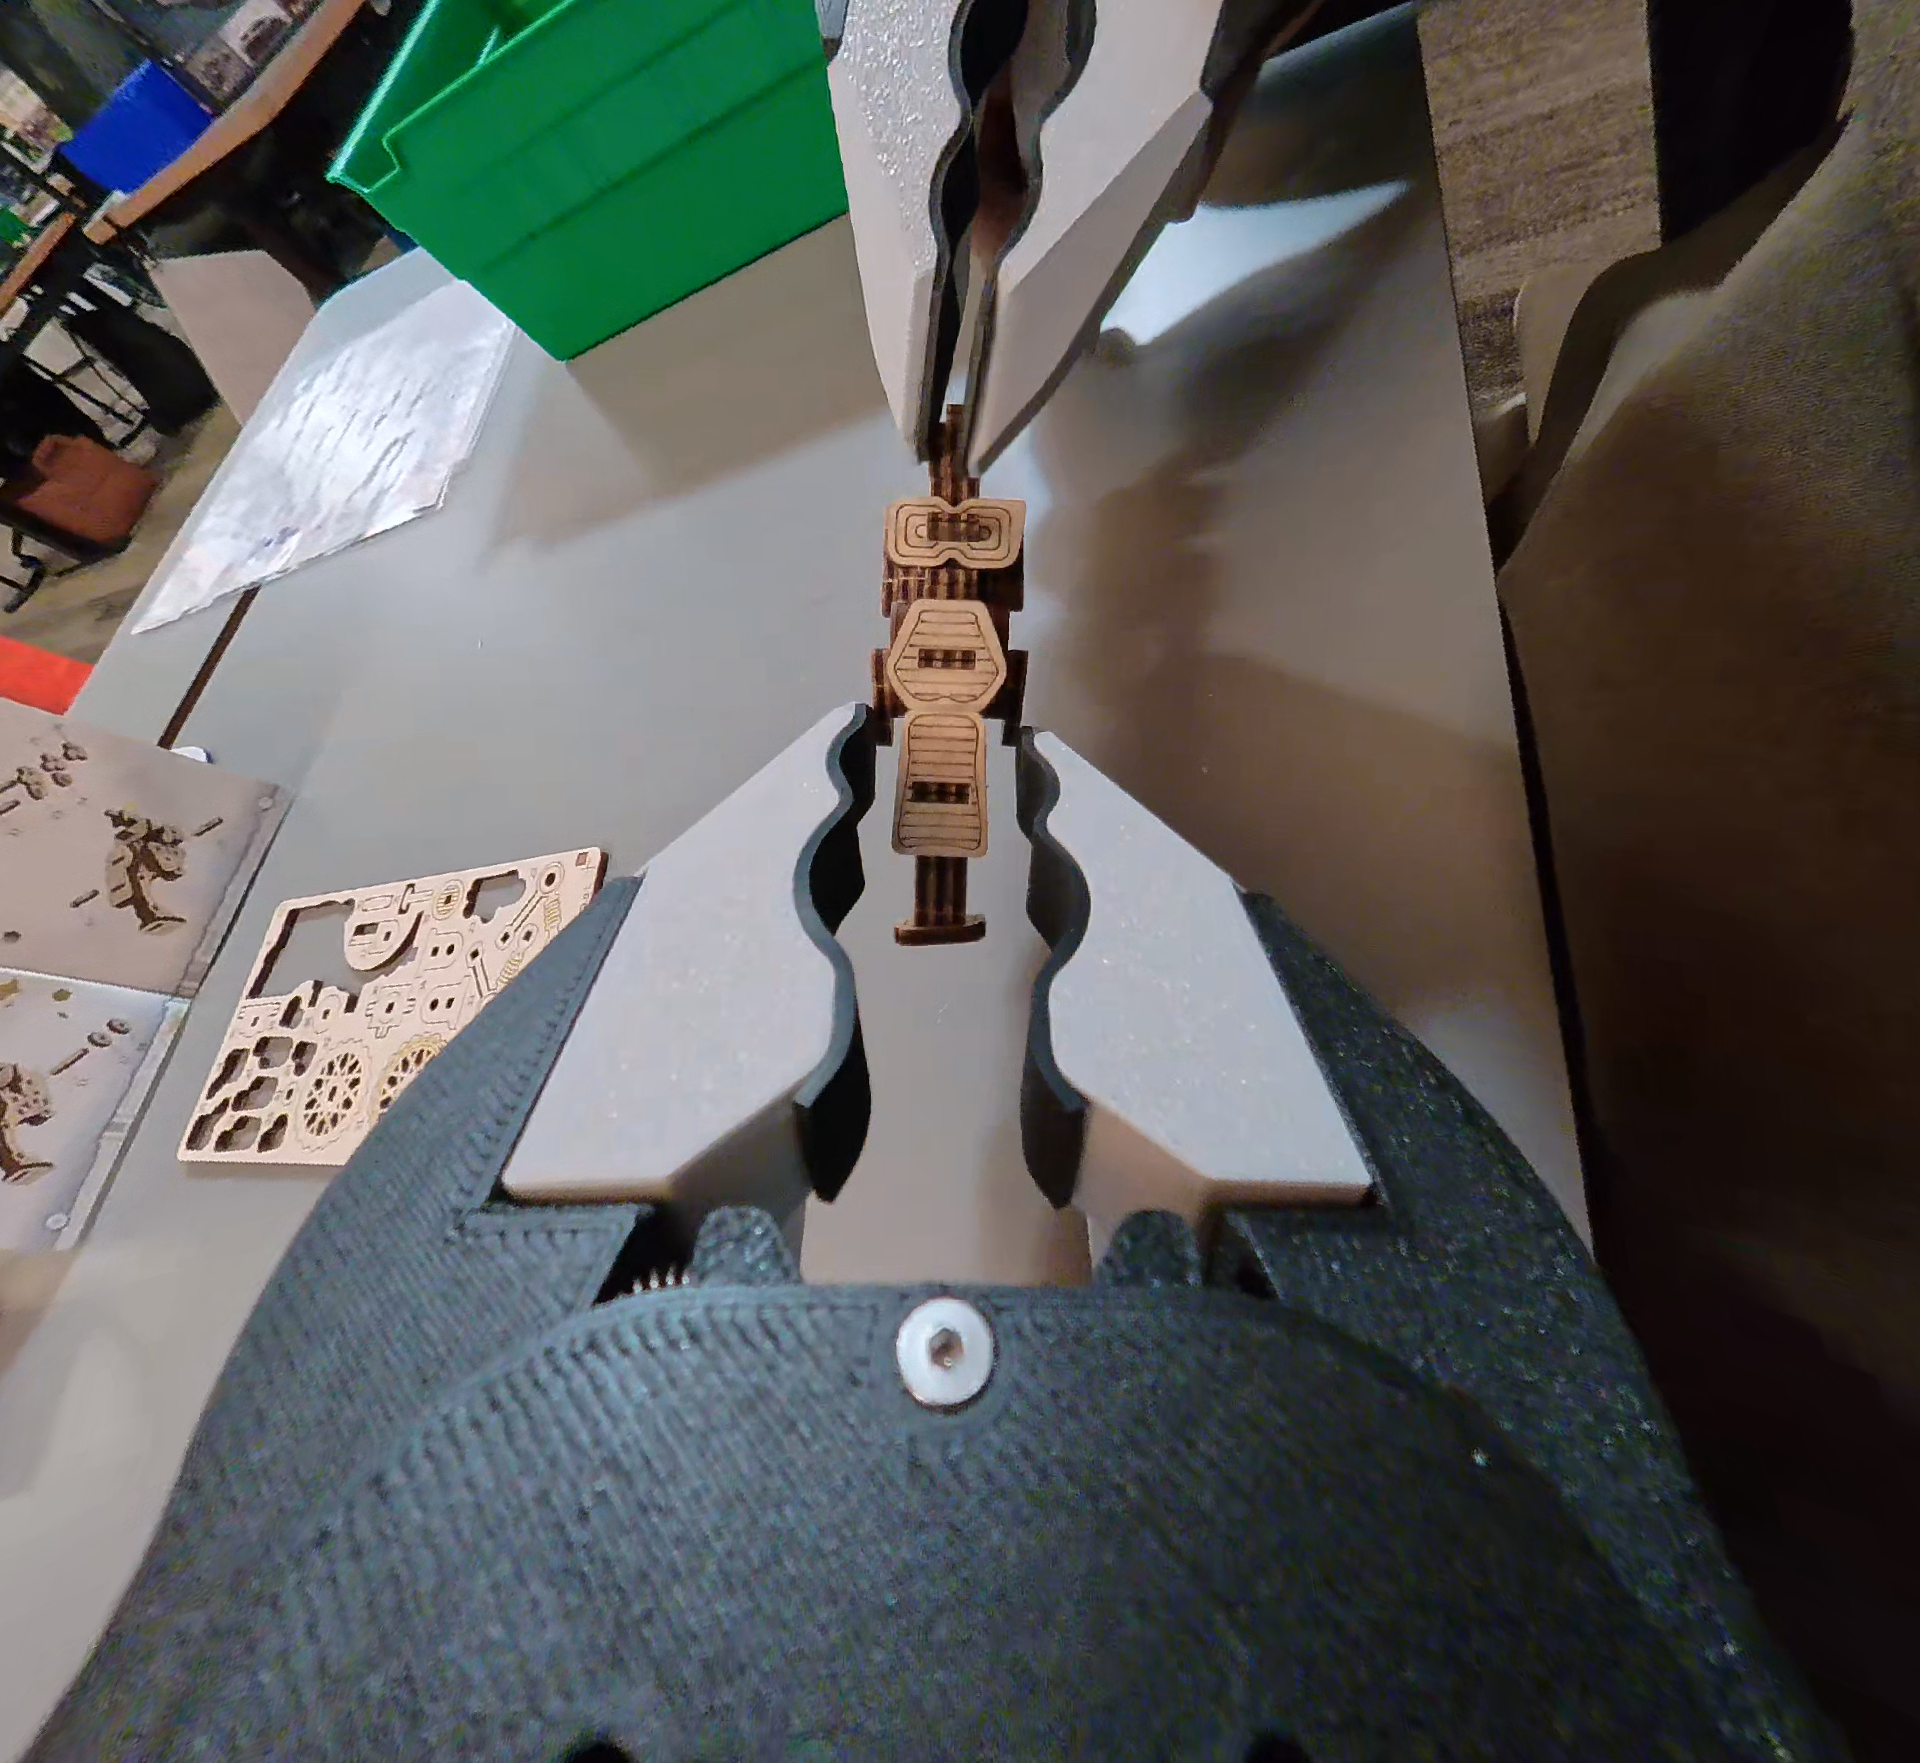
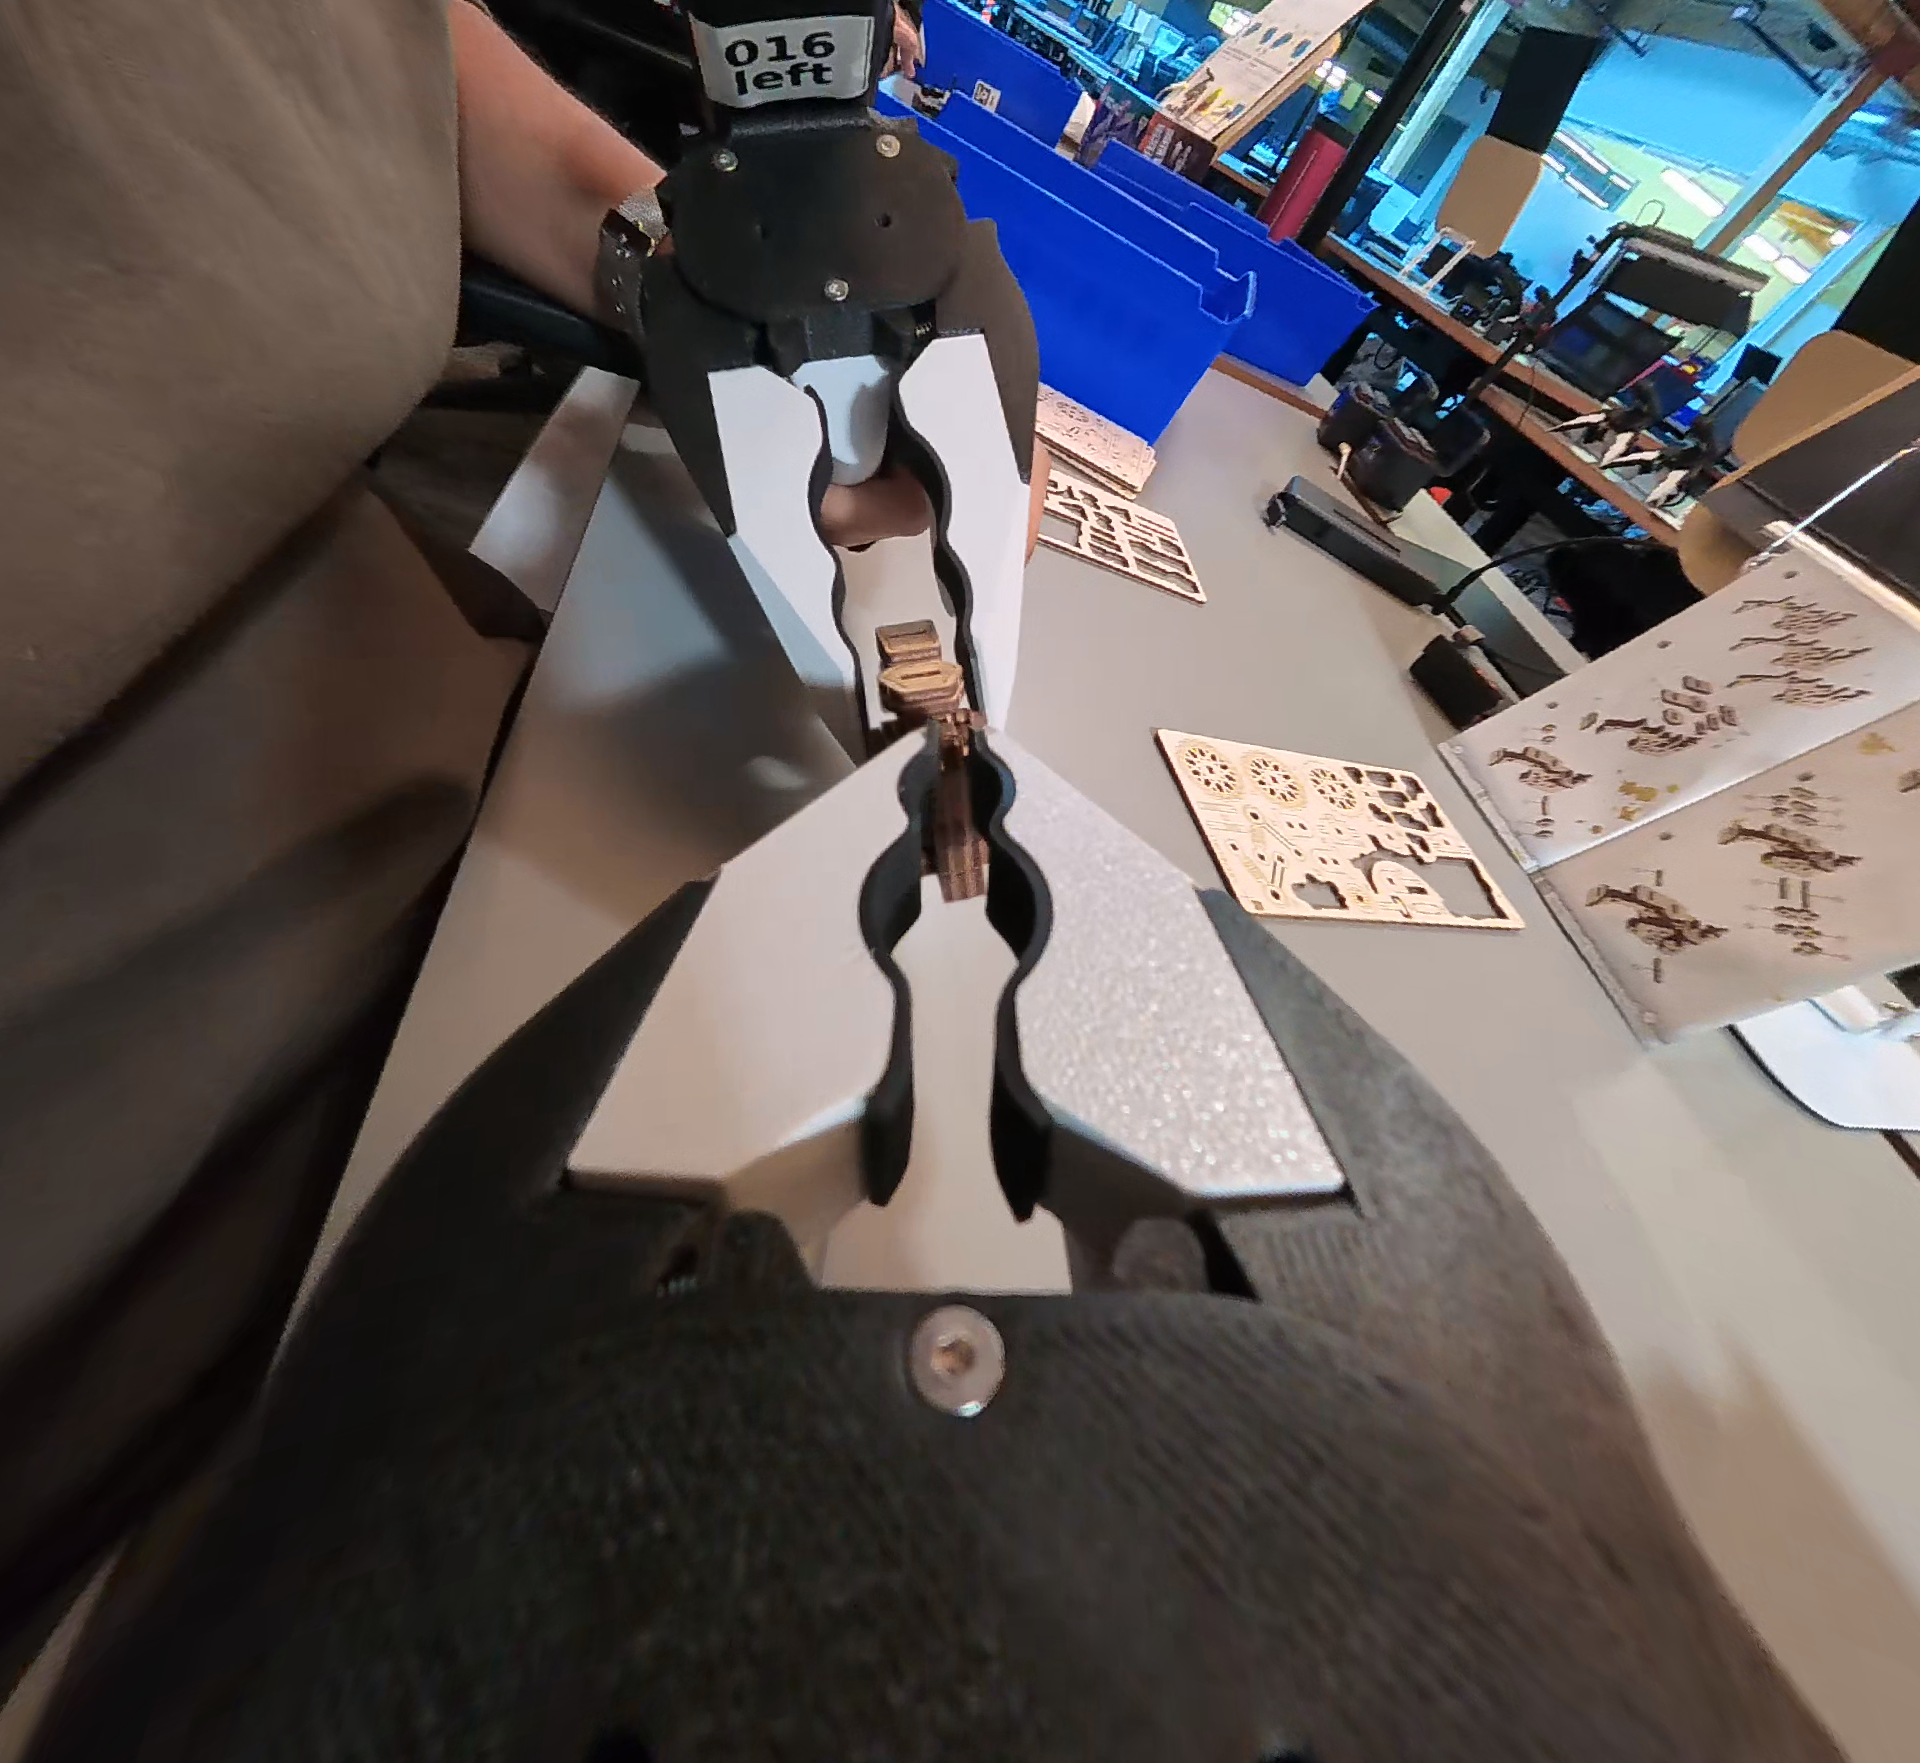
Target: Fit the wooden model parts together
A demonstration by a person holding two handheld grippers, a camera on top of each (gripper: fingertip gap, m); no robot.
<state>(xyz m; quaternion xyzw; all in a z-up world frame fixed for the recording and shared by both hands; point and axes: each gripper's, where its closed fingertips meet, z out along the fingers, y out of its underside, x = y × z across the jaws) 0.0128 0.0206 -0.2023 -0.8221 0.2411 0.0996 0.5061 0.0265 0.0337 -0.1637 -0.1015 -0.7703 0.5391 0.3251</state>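
Observation:
A small wooden model of stacked laser-cut plates on a dark slotted spine hangs above the grey table. My left gripper closes on its wider lower plates from both sides, and the spine's foot sticks out between the fingers. My right gripper comes down from above, shut on the spine's top end. In the right wrist view my right gripper clamps the spine end, and the model runs on into my left gripper opposite.
A wooden part sheet lies on the table to the left, also in the right wrist view. Picture instruction sheets stand propped beside it. Green bins and blue bins sit behind. A person's body is close. My hands' fingertips stand some 5 centimeters from each other.

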